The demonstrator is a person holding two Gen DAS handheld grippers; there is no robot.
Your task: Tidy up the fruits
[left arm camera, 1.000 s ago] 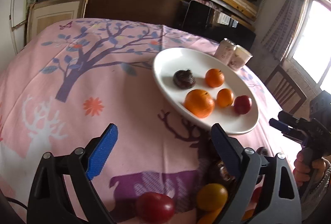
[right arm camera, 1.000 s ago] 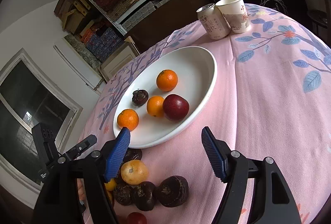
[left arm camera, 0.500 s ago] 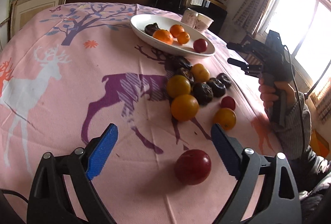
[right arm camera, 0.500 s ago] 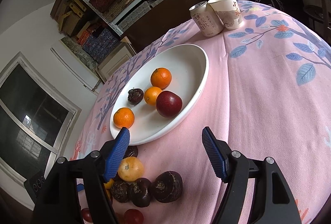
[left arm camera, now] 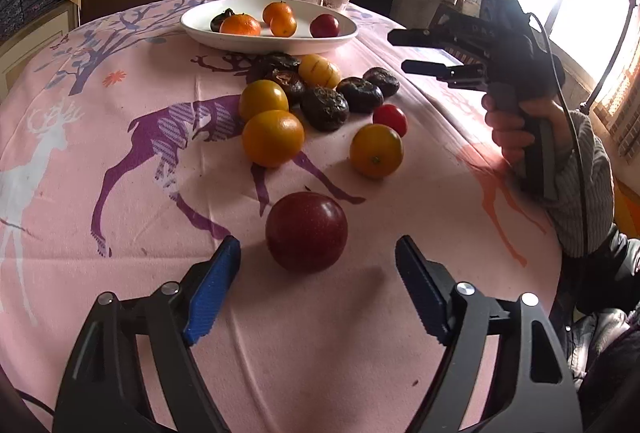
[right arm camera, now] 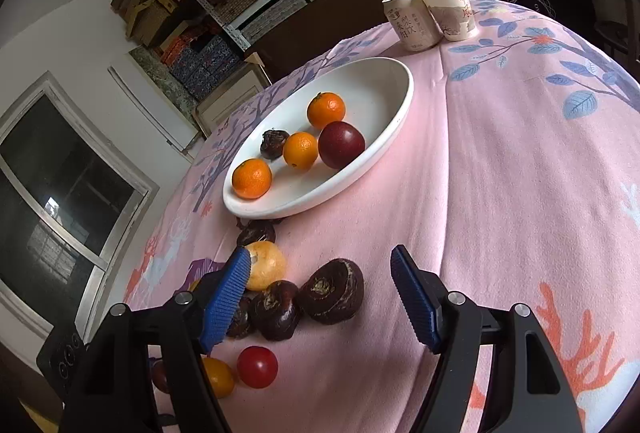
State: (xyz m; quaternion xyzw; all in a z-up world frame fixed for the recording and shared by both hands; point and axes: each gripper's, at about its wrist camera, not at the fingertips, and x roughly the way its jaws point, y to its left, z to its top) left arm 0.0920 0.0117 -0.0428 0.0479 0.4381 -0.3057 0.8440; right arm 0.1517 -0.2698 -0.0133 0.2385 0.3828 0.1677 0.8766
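Note:
A white oval plate (left arm camera: 344,33) (right arm camera: 396,113) on the pink tablecloth holds three oranges, a dark red plum (right arm camera: 341,144) and a dark brown fruit. Loose fruit lies in front of it: oranges (left arm camera: 273,137), dark brown fruits (left arm camera: 325,108) (right arm camera: 332,291), a small red fruit (left arm camera: 390,118) (right arm camera: 257,366). A dark red plum (left arm camera: 306,231) lies just ahead of my open, empty left gripper (left arm camera: 318,293), between its fingers' line. My right gripper (right arm camera: 320,297) is open and empty above the dark fruits; it also shows in the left wrist view (left arm camera: 424,51).
A drink can (right arm camera: 408,19) and a paper cup (right arm camera: 452,9) stand at the table's far side behind the plate. Shelves with boxes line the back wall. A window is at the right of the left wrist view.
My left gripper has pulled back from the plate toward the near table edge and lowered behind the lone red plum. My right gripper has drawn back slightly over the dark fruits.

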